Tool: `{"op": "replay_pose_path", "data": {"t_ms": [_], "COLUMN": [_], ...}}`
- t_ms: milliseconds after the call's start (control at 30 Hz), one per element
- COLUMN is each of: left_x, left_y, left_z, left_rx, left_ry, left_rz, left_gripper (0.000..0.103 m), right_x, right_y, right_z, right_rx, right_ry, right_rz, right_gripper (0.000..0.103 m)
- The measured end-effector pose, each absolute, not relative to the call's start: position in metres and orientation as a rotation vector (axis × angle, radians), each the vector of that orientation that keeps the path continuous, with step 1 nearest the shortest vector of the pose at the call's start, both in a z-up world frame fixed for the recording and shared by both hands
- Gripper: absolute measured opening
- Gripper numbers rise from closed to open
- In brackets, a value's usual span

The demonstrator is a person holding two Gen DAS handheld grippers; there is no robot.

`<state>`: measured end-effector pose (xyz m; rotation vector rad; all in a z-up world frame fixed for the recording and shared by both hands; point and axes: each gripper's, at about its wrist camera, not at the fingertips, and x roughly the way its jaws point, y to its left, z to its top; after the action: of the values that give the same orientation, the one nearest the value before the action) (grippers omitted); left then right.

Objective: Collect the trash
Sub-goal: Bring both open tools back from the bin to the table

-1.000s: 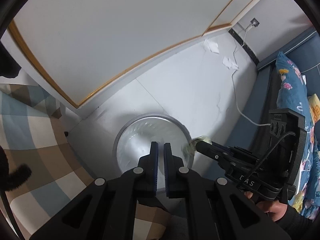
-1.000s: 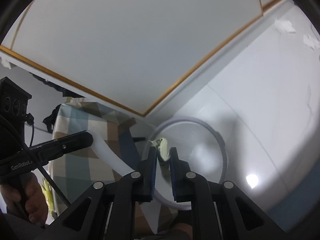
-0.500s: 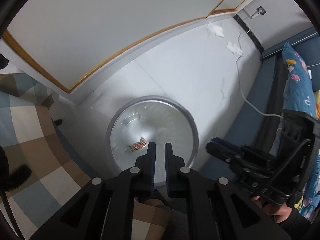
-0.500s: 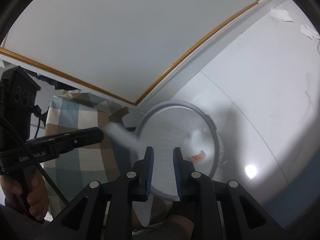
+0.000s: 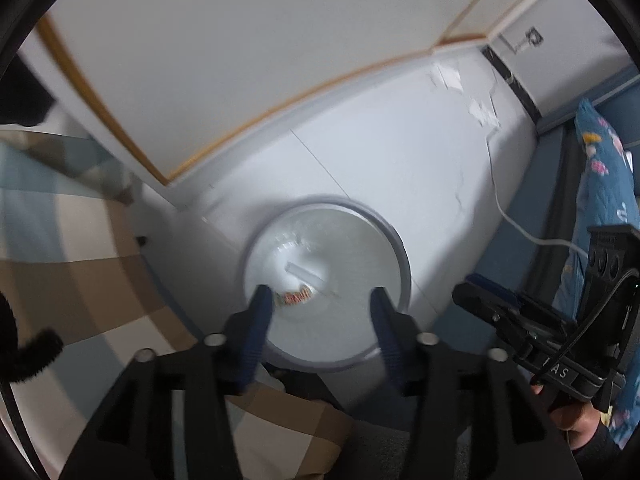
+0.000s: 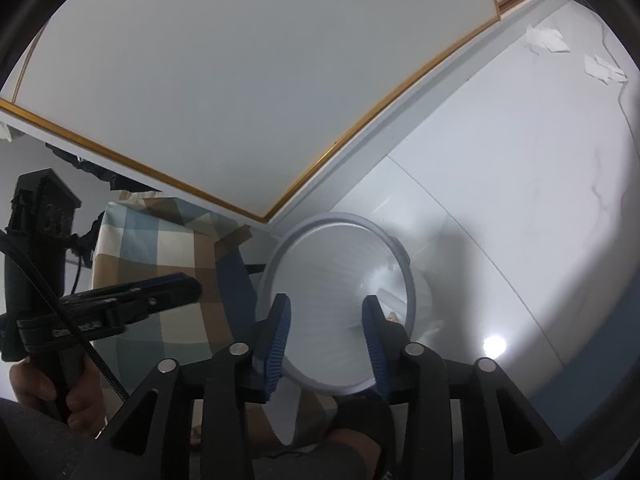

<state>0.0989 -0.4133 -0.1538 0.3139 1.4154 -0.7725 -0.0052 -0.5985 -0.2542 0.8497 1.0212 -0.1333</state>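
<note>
While you hover over the pale floor (image 5: 400, 168), the big picture is simple: the white bin (image 5: 402, 264) stands beside the checked cloth (image 5: 60, 248), close to the wall, and both of your hands are right above it. Your left tongs (image 5: 320, 300) are opening with nothing between them, pointing straight down into the bin. Your right tongs (image 6: 326, 320) are opening too, empty as well, tilted toward the bin's mouth from the side.

Down on the bin's bottom you've got a red-and-white wrapper (image 5: 294, 298) and a pale scrap (image 5: 306, 274) just beside it, so part of the collecting looks done. A sliver of the wrapper also peeks past your right tongs.

What's left, as far as I can judge: two crumpled white papers (image 6: 546, 42) and (image 6: 604, 68) lie on the floor well away, near the far wall by the white cable (image 5: 516, 216). Those look like your next pickups, one for each hand.
</note>
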Motion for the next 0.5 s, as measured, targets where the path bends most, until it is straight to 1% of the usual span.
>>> {"op": "replay_pose_path", "data": {"t_ms": [100, 300, 433, 500], "left_x": [0.102, 0.107, 0.106, 0.103], "left_y": [-0.402, -0.378, -0.359, -0.35], "left_z": [-0.141, -0.113, -0.089, -0.077], "left_rx": [0.28, 0.236, 0.208, 0.207], "left_ry": [1.368, 1.26, 1.178, 1.139], "left_rz": [-0.737, -0.647, -0.598, -0.553], "left_gripper": [0.051, 0.054, 0.061, 0.063], "right_x": [-0.006, -0.006, -0.006, -0.006], "right_y": [-0.597, -0.592, -0.587, -0.583], "right_z": [-0.246, -0.219, -0.193, -0.176], "right_rx": [0.844, 0.803, 0.767, 0.737], "right_ry": [1.012, 0.979, 0.937, 0.912], "right_rz": [-0.132, -0.141, -0.145, -0.147], "right_gripper": [0.043, 0.056, 0.056, 0.056]}}
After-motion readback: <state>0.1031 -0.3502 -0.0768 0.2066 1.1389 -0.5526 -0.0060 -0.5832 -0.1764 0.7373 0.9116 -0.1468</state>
